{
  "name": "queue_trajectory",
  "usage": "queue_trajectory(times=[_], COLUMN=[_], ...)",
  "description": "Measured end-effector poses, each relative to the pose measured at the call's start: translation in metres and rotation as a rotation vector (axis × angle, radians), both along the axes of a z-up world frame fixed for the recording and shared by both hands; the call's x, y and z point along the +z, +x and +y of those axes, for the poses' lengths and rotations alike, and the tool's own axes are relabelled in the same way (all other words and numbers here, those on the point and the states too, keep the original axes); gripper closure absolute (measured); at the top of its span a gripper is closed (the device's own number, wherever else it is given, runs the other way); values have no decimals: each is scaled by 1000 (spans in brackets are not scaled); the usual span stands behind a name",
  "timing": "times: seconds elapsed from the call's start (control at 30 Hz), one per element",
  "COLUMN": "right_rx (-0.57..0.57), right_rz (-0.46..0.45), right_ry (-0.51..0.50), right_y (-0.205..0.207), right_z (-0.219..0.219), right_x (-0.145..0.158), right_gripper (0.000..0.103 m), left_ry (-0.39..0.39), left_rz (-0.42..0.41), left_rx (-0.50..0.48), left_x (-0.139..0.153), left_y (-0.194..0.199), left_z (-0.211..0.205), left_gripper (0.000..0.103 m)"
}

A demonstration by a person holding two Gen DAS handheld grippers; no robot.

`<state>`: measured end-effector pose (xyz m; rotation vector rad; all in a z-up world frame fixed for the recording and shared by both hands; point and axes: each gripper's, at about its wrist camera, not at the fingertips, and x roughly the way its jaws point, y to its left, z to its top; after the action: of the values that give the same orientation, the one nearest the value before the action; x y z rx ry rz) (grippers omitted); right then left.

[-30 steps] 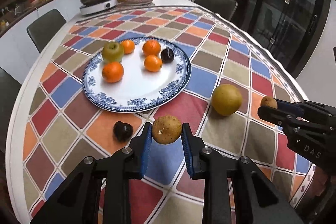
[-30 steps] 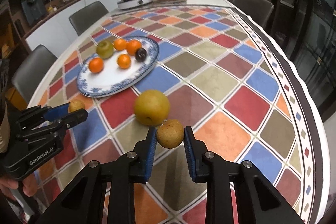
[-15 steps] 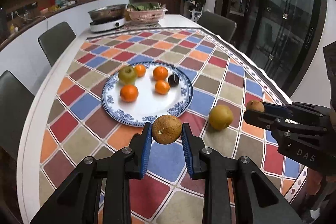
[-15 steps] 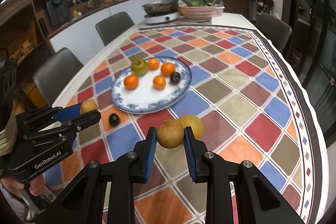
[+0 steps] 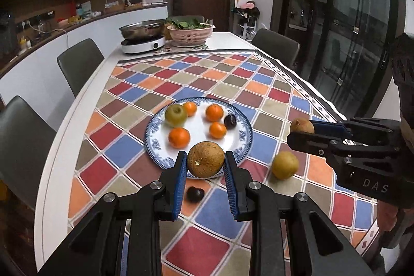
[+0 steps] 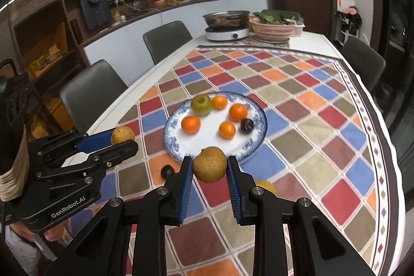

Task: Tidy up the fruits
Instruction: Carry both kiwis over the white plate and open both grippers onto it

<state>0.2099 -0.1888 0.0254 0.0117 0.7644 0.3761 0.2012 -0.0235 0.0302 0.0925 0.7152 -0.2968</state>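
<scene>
From the left wrist we see our left tool (image 5: 205, 162) pinching a brown fruit (image 5: 205, 159) above the near rim of the plate (image 5: 155, 144), with open worktop (image 5: 207, 76) beyond it. The plate holds a green apple (image 5: 176, 115), four oranges (image 5: 179, 137) and a dark plum (image 5: 230, 121). A pear (image 5: 285, 165) lies right of the plate and a second plum (image 5: 195, 194) just before it.

From the right wrist our right tool (image 6: 209, 168) clamps another brown fruit (image 6: 209, 164) over the plate's (image 6: 170, 141) near rim. Left of the plate, the left tool (image 6: 123, 139) grips its fruit (image 6: 122, 135). Chairs (image 6: 168, 39) line the worktop's (image 6: 297, 105) far edge.
</scene>
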Motion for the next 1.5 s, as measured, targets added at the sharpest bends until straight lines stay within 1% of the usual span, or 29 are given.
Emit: queue_trajectory(times=[0.33,0.67,0.77,1.03,1.27,1.5], right_rx=[59,89,87,93,111,104], right_rz=[-6,16,31,111,193,229], right_ry=[-8,-22,-29,-36,-50,-57], right_y=[35,81,98,143,177,195], right_z=[18,34,37,46,58,61], right_x=[9,2,-4,-29,-58,-78], right_gripper=[76,76,76,76,76,75], left_ry=[11,38,59,90,75,57], left_rz=[-5,6,20,69,160,217], left_rx=[3,-15,-20,-20,-23,-34], left_x=[4,-4,-12,-38,-66,-84], left_y=[31,72,87,124,157,177], left_z=[12,19,21,26,31,31], left_gripper=[75,75,75,75,75,75])
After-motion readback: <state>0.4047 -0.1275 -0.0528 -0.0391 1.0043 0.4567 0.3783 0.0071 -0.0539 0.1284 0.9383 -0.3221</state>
